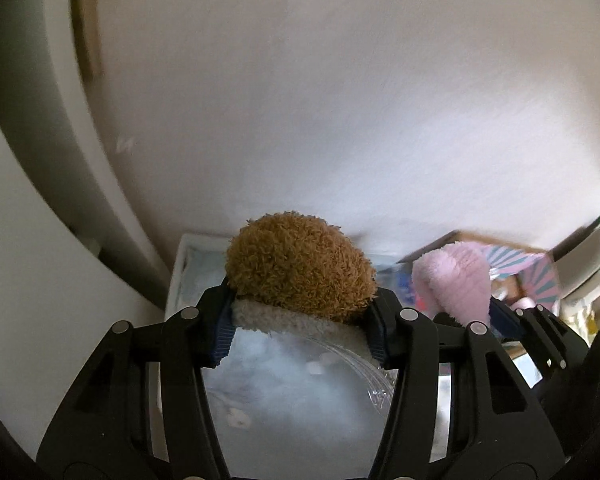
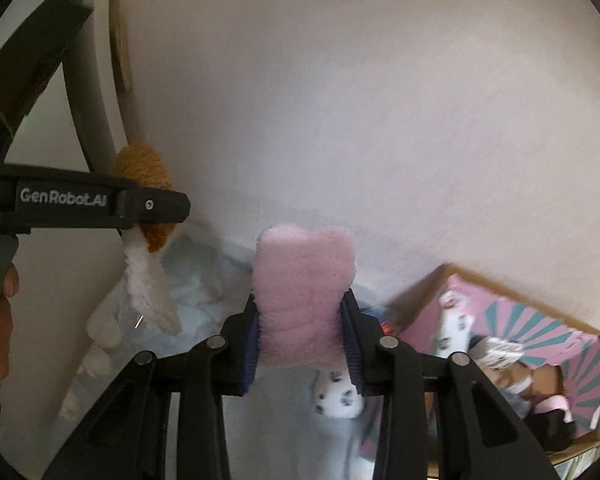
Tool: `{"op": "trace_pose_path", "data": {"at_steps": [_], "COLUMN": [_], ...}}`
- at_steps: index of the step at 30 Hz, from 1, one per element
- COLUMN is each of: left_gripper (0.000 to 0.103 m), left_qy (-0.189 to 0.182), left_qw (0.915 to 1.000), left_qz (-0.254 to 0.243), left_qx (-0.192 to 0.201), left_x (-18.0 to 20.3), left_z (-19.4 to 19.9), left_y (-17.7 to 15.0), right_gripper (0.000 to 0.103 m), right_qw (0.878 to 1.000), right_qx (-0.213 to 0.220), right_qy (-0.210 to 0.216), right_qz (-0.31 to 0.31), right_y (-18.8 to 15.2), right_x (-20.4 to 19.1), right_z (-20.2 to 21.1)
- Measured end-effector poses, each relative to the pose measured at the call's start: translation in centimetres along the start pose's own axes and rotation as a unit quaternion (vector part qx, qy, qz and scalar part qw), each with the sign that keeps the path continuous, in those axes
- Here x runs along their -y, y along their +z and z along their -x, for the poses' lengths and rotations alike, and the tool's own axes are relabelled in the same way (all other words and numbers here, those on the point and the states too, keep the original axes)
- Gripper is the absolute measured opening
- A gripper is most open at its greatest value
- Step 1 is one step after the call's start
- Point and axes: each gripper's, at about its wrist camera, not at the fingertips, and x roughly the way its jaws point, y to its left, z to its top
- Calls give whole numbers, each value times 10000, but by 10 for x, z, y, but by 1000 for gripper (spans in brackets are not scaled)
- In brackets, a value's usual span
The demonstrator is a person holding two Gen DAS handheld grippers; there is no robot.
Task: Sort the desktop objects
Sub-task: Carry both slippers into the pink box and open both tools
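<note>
My left gripper (image 1: 300, 316) is shut on a brown and cream plush toy (image 1: 296, 268), held up in front of a white wall. My right gripper (image 2: 302, 328) is shut on a pink plush toy (image 2: 304, 276). In the left wrist view the pink toy (image 1: 452, 280) and the right gripper's fingers (image 1: 540, 328) show to the right. In the right wrist view the left gripper (image 2: 156, 204) and the brown toy (image 2: 140, 168) show at the left, with the cream part hanging below.
A white bin (image 1: 180, 272) with pale contents lies below the left gripper, with clear plastic (image 1: 364, 372) over it. A pink and teal cardboard box (image 2: 540, 344) holding small toys stands at the right. A black-spotted white toy (image 2: 336, 396) lies below the right gripper.
</note>
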Motion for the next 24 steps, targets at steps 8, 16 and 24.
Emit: {"op": "trace_pose_path", "data": {"at_steps": [8,16,24], "left_gripper": [50,50,50], "left_qy": [-392,-973,-1203], "left_qw": [9987,9925,9865], "left_qz": [-256,-729,-1071], "left_qx": [200,130,-296], "left_x": [94,204,289], "left_z": [25,17,-32], "left_y": [16,14,-17], "right_gripper": [33,33,33], "right_qw": [9978,9949,9582], "right_qx": [139,-11,-386], "right_qy": [-287,-641,-1696], "right_qz": [-583,-780,-2272], "right_y": [25,18,-19], "right_x": [88,184,253], "right_z": [52,78,78]}}
